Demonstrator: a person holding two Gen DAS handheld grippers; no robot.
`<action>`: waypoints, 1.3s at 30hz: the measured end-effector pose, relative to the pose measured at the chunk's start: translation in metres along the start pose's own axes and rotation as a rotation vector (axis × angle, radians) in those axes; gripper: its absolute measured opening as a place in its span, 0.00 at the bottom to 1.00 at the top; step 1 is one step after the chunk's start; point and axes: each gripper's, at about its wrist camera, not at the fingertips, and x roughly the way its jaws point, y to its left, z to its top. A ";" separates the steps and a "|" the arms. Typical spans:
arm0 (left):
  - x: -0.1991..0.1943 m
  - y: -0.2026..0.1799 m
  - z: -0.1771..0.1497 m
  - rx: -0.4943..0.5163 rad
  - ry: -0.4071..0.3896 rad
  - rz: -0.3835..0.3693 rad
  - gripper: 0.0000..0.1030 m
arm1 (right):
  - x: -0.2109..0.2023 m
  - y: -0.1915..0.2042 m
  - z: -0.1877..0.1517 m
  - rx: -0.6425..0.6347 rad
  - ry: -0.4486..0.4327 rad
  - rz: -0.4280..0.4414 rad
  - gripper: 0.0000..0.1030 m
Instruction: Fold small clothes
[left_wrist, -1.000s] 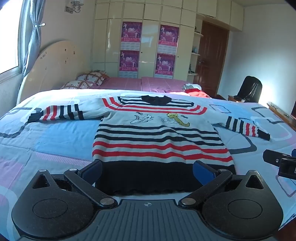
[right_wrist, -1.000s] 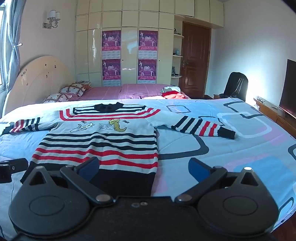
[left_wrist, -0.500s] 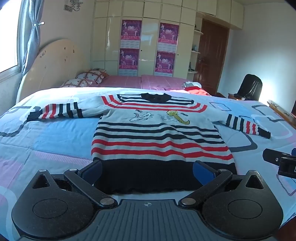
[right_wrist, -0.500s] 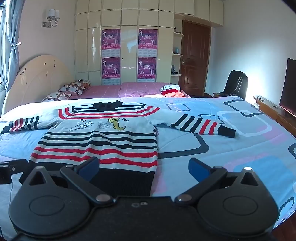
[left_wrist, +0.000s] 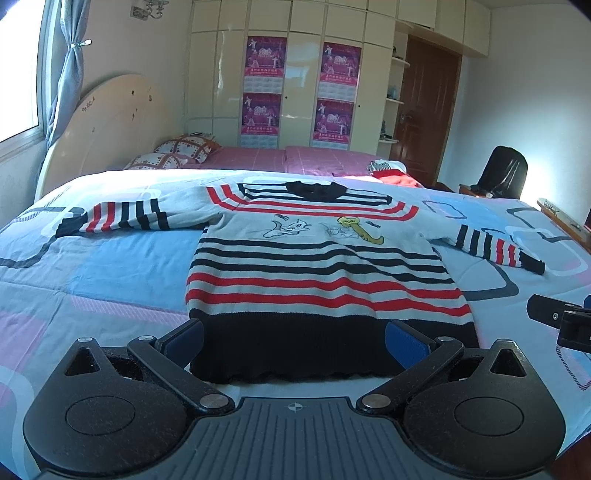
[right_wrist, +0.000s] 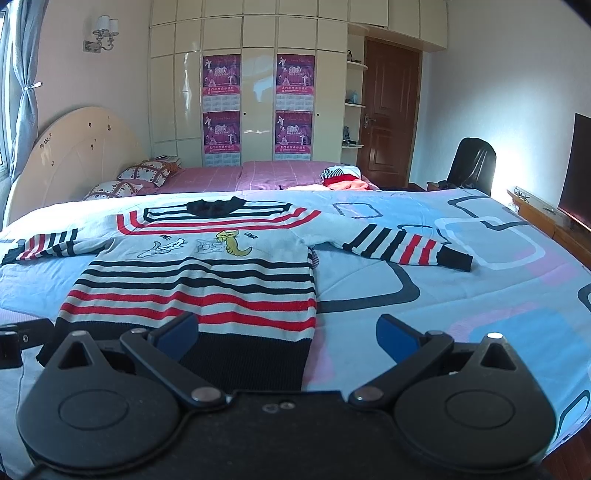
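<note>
The fold has not begun: the striped sweater (left_wrist: 317, 266) lies flat and face up on the bedspread (left_wrist: 110, 280), both sleeves stretched out sideways and the collar at its far end. Both tools hover at the sweater's near hem. The left gripper (left_wrist: 293, 338) has its jaws spread wide, bracketing the black hem band (left_wrist: 295, 347) without touching it. The right gripper (right_wrist: 288, 332) is likewise spread and empty, at the sweater's near right corner. The next move probably calls for pinching a sleeve cuff (right_wrist: 454, 258) or a hem corner and carrying it across the body. The sweater is a soft, ribbed knit in red, black and white bands, with cartoon figures across the chest; it should drape and sag when lifted. The quilted bedspread beneath it looks smooth.
</note>
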 end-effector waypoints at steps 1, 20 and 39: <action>0.000 0.000 0.000 0.001 0.001 0.001 1.00 | 0.000 0.000 0.000 -0.002 0.000 -0.001 0.99; 0.001 -0.002 -0.002 0.003 0.005 -0.001 1.00 | 0.001 0.000 -0.001 0.002 0.003 -0.002 0.99; 0.002 -0.001 0.000 0.006 0.007 0.005 1.00 | 0.001 0.000 -0.001 0.001 0.004 -0.001 0.99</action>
